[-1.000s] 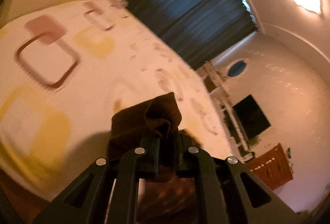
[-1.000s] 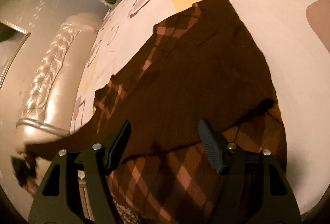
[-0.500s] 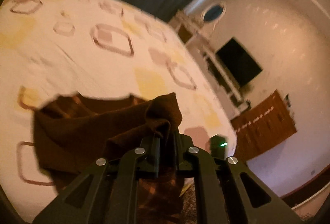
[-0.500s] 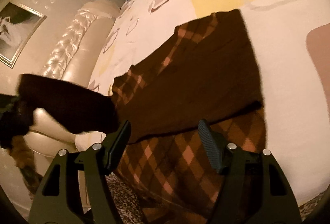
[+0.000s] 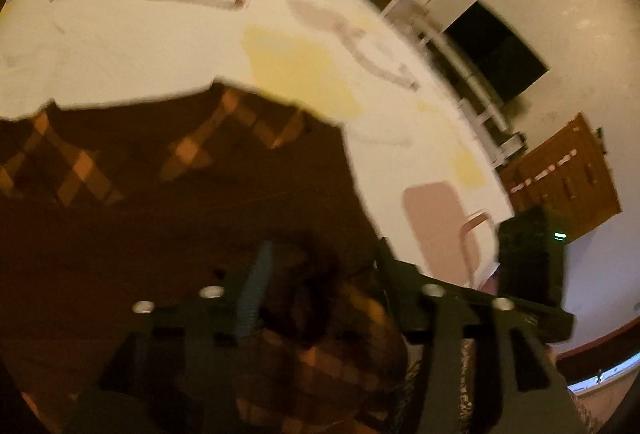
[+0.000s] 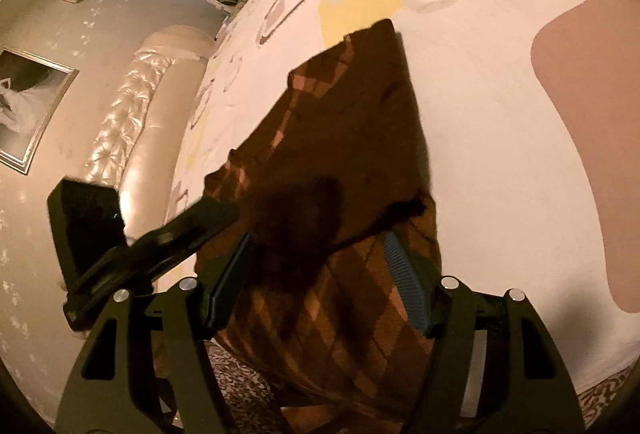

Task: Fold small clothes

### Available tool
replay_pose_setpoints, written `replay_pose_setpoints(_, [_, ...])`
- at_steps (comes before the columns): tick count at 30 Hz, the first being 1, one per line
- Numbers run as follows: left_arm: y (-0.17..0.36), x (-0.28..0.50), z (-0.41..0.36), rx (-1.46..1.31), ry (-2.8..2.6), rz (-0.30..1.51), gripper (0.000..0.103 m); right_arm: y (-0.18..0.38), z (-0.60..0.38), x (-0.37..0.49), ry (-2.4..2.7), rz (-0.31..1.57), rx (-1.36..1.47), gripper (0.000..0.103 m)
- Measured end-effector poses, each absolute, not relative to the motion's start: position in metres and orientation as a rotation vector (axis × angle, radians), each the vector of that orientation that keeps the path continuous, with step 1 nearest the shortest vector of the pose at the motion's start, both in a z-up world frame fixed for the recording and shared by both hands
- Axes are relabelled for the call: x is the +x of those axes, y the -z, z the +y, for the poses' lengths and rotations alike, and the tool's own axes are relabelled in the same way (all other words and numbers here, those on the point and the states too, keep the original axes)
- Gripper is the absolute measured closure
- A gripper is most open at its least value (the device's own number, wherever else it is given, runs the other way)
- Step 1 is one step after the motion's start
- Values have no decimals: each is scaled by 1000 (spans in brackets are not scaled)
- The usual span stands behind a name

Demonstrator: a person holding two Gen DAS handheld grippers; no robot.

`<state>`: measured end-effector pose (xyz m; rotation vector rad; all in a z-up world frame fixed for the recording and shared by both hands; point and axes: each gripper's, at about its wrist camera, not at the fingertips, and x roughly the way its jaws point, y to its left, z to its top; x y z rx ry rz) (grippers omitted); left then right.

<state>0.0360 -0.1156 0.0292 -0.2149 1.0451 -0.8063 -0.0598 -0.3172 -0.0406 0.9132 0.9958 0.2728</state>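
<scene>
A small dark brown garment with an orange argyle pattern [image 6: 352, 162] lies on the bed, its near part hanging over the bed's edge. It fills the lower left of the left wrist view [image 5: 160, 202]. My left gripper [image 5: 320, 274] is open just above the garment, with the dropped sleeve end lying between its fingers. It also shows in the right wrist view [image 6: 188, 226], at the garment's left side. My right gripper [image 6: 316, 266] is open and empty, hovering over the argyle part near the bed's edge.
The bed sheet [image 6: 500, 82] is white with yellow, pink and brown squares. A padded headboard [image 6: 132, 106] stands at the left. A dark TV [image 5: 496, 50], white shelves and a wooden cabinet [image 5: 560, 174] stand along the far wall.
My left gripper carried the brown sleeve over the garment, came down and opened, letting the sleeve go. My right gripper stayed open and hardly moved.
</scene>
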Motion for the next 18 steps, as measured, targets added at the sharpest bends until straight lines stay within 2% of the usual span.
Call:
replay_pose_setpoints(4, [-55,27,-82,-250,802,936,31,38,-317,-53,-283,989,915,35])
replay_pose_setpoints(7, [-57,22,-39,-233,714,892,30,42,-312,-46,-288,1006,915,35])
replay_pose_setpoints(11, [-38,13,14,-175,565,868,29,49,-313,-52,-185,1052,896,36])
replay_pose_setpoints(16, [4,16,69,-310,446,950,29,70,-309,-62,-173,1076,982,39])
replay_pose_setpoints(18, [12,18,79,-346,425,962,29,69,-305,-63,-171,1052,992,44])
